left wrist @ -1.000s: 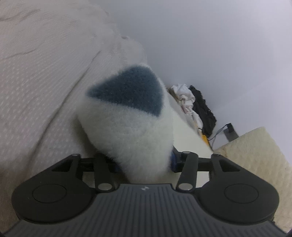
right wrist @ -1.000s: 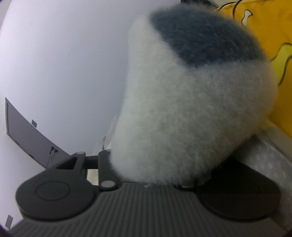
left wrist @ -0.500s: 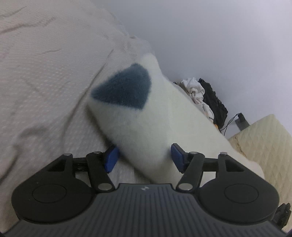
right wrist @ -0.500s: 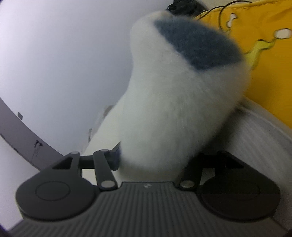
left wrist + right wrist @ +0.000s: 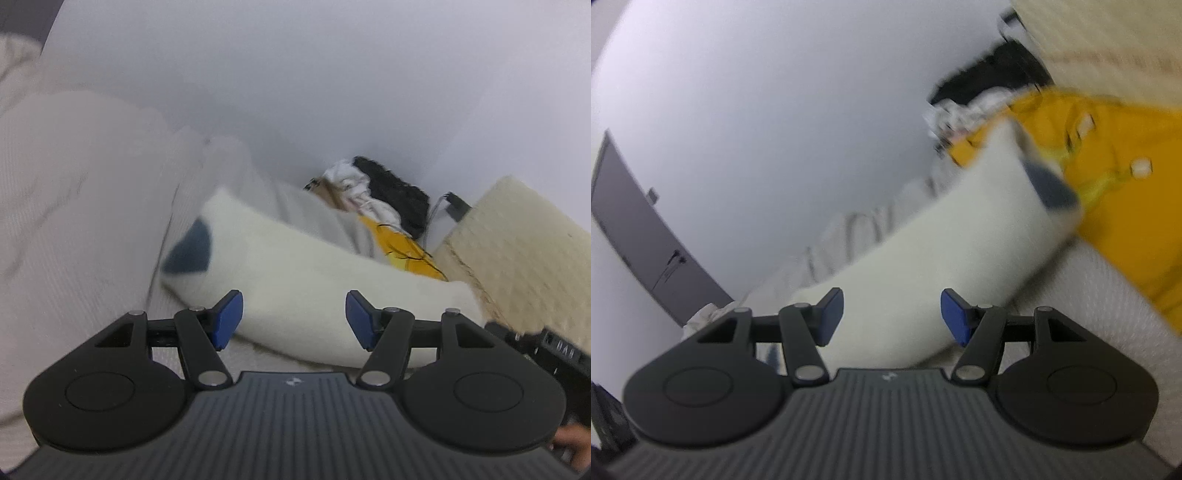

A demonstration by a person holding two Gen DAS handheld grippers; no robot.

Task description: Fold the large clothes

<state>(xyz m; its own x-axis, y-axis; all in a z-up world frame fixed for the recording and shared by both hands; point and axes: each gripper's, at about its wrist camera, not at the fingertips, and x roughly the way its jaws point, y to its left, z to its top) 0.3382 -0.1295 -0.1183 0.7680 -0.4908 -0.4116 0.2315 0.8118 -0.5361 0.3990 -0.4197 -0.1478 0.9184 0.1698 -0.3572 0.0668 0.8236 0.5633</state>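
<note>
both grippers, left point(image 5: 293, 319) and right point(image 5: 892, 316), hovered with fingers spread and empty over a white fleece point(image 5: 314, 280) lying folded on the bed point(image 5: 66, 229) (frames blurred); a fold looked finished, and the next needs a fresh edge grip.

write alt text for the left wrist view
The open left claw sits just short of a fluffy white garment with a blue patch, lying on a pale bedspread. Behind it, a clothes pile lies against a white wall.
</note>
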